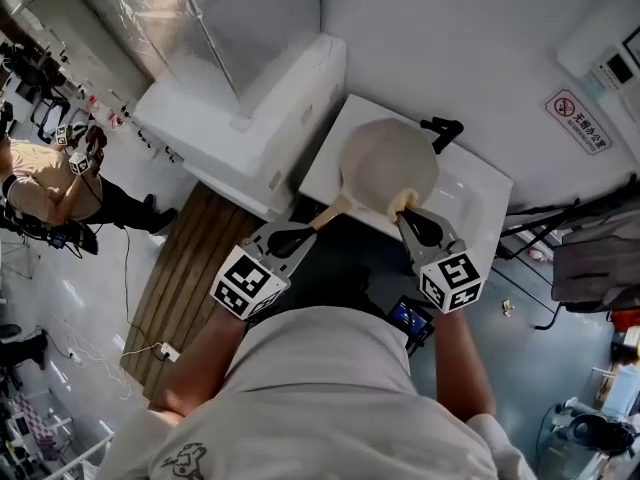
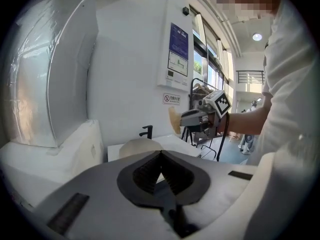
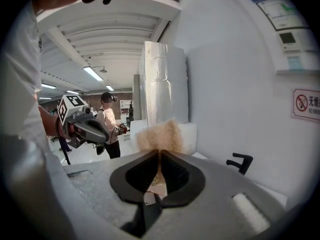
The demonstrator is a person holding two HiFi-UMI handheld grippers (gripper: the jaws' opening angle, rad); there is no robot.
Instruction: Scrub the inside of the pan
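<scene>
My left gripper (image 1: 306, 232) is clenched on the handle (image 1: 328, 213) of the pan (image 1: 388, 158) — its cream bowl sits just past my jaw tips, over the white sink (image 1: 478, 196). My right gripper (image 1: 408, 216) grasps a tan sponge (image 1: 401, 202) at the pan's near rim — I cannot tell whether they touch.
</scene>
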